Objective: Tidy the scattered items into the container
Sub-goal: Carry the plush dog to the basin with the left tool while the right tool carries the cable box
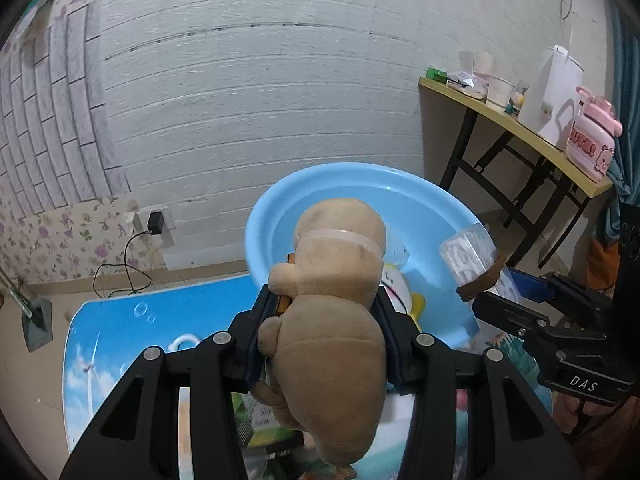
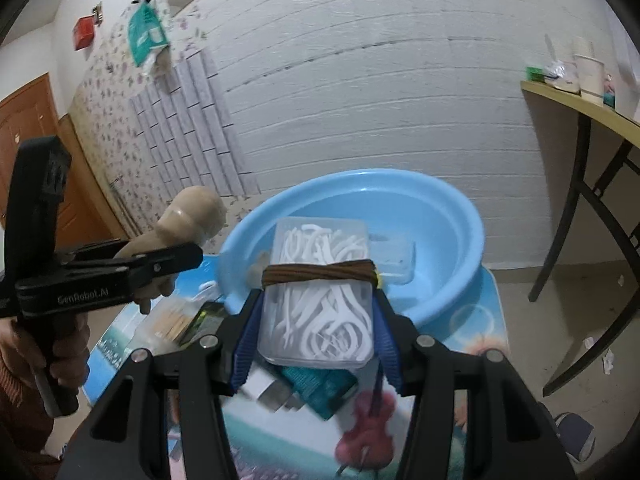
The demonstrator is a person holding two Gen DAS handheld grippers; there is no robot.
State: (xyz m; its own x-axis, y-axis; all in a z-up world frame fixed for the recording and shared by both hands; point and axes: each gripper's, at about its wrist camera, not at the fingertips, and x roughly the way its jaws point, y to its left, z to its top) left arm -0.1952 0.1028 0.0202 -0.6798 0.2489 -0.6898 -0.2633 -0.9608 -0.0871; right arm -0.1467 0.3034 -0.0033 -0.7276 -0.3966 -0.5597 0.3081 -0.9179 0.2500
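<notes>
My left gripper (image 1: pixel 326 312) is shut on a tan plush toy (image 1: pixel 332 320), held in the air just in front of the light blue basin (image 1: pixel 420 196). The toy's head rises over the basin's near rim. My right gripper (image 2: pixel 316 316) is shut on a clear plastic box of white floss picks (image 2: pixel 320 300) with a brown hair band around it. That box hangs at the near rim of the basin (image 2: pixel 460 216). In the left wrist view the box (image 1: pixel 468 252) and right gripper (image 1: pixel 500 296) show at the right. A white and yellow item (image 1: pixel 398 288) lies in the basin.
The basin sits on a blue printed mat (image 1: pixel 120 340) on the floor. Loose items stay on the mat: a red violin-shaped trinket (image 2: pixel 368 428), a teal packet (image 2: pixel 320 384), a white plug (image 2: pixel 266 390), a green box (image 1: pixel 264 420). A folding table (image 1: pixel 520 124) with cups stands right.
</notes>
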